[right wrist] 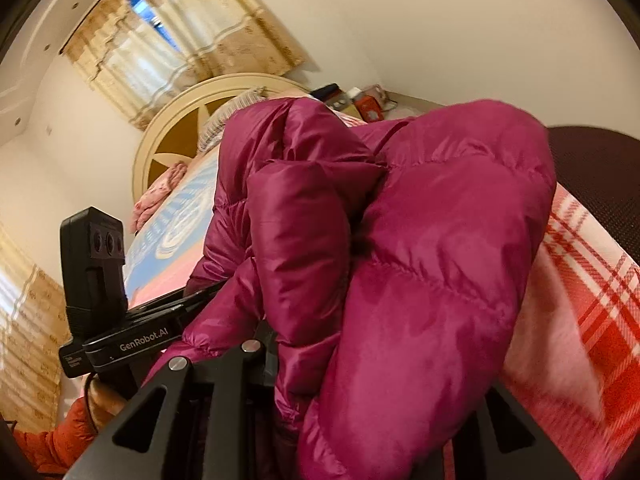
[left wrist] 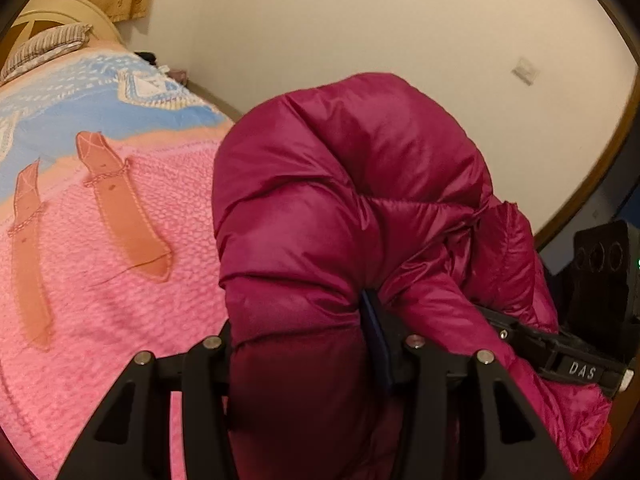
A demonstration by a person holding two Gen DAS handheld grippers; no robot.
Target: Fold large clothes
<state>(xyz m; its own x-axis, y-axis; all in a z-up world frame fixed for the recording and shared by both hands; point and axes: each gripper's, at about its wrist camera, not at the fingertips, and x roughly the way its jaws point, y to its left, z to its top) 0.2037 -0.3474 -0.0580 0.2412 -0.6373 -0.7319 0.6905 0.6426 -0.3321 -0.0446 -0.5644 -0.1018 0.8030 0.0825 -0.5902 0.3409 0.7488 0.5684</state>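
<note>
While both tongs pinch it, magenta puffer jacket (left wrist: 340, 184), bunched, above pink bedspread (left wrist: 120, 300)

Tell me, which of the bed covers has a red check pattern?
The blanket at the right of the right wrist view, beside the magenta puffer jacket. The other cover is knobbly pink with blue and orange-brown strap shapes, no checks.

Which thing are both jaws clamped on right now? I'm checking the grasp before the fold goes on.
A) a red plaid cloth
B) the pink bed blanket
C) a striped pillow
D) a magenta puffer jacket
D: the magenta puffer jacket bulges out from between the jaws of the left gripper, and in the right wrist view the same jacket fills the right gripper, above the pink blanket.
</note>
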